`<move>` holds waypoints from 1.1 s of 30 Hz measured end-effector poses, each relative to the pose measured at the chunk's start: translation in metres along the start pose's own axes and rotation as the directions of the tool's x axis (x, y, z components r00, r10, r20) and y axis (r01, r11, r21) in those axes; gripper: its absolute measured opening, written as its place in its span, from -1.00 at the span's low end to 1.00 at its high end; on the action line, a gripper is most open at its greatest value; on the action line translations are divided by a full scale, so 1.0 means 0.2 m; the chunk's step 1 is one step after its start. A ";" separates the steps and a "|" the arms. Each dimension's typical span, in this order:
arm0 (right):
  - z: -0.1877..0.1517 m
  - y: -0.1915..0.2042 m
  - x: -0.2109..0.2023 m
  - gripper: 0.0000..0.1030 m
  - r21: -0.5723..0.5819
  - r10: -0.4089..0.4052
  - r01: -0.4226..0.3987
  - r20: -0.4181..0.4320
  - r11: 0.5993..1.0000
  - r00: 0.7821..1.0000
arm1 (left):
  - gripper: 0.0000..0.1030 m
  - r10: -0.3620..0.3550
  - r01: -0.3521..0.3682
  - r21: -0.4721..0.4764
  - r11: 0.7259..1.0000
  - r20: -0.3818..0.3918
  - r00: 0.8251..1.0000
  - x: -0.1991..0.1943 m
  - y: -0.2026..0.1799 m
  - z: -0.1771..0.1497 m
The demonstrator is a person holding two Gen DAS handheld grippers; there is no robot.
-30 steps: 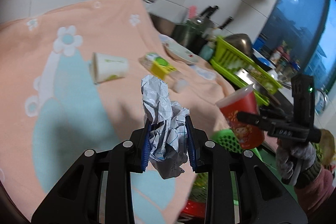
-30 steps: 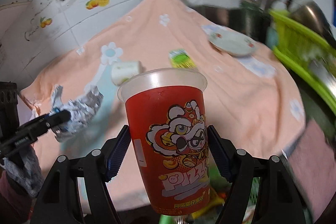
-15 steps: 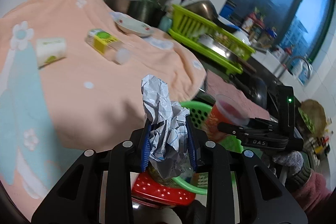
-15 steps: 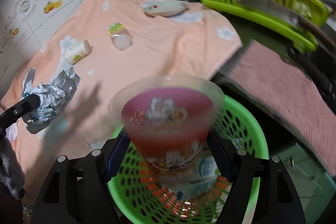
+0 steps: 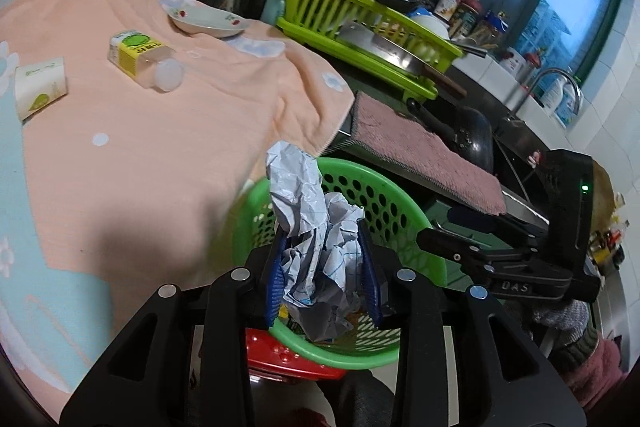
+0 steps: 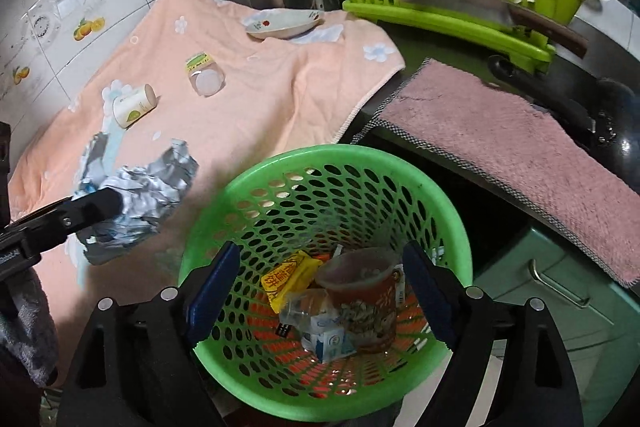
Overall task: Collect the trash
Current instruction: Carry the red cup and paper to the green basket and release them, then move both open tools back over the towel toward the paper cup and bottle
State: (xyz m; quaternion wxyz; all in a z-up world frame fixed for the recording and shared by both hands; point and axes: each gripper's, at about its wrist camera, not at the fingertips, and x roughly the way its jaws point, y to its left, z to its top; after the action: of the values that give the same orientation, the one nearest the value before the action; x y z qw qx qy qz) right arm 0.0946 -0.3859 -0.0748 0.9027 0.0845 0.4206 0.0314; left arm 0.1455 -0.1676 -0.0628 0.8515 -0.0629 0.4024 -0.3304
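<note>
Green plastic, full of holes — the one basket [image 6: 352,163] sits below the counter edge, directly under the right gripper [image 6: 322,289] and just ahead of and below the left gripper [image 5: 322,277]. The coming move turns on that: the crumpled paper wad [image 5: 316,227] stands upright between the left gripper's blue pads, its long axis pointing up out of the jaws, with the basket's near rim right beneath it. Those jaws have just been easing apart, yet the paper sits lodged between them, both pads touching it. In the right wrist view the wad hangs beside the basket rim, over the cloth, so I judge it needs a little more carry toward the middle before it falls clean.

One peach cloth [image 6: 248,99] covers the counter. On it lie three things: one plate [image 6: 282,23], one jar [image 6: 204,75] on its side, one paper cup [image 6: 134,105] on its side — both well apart from either gripper.

The right gripper's jaws have just been opening and stand wide with nothing between them; one red cup [image 6: 362,301] lies in the basket among wrappers.
</note>
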 end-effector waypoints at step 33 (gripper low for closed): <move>-0.14 -0.09 -0.14 0.78 0.048 -0.026 0.024 0.045 0.999 0.999 | 0.55 0.031 -0.030 0.026 0.999 -0.047 0.998 0.08 -0.10 -0.05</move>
State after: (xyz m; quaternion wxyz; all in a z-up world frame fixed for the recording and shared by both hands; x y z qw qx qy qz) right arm 0.0544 -0.4033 -0.0745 0.9102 0.1013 0.4014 0.0082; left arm 0.1347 -0.1910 -0.0720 0.8473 -0.0379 0.4192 -0.3239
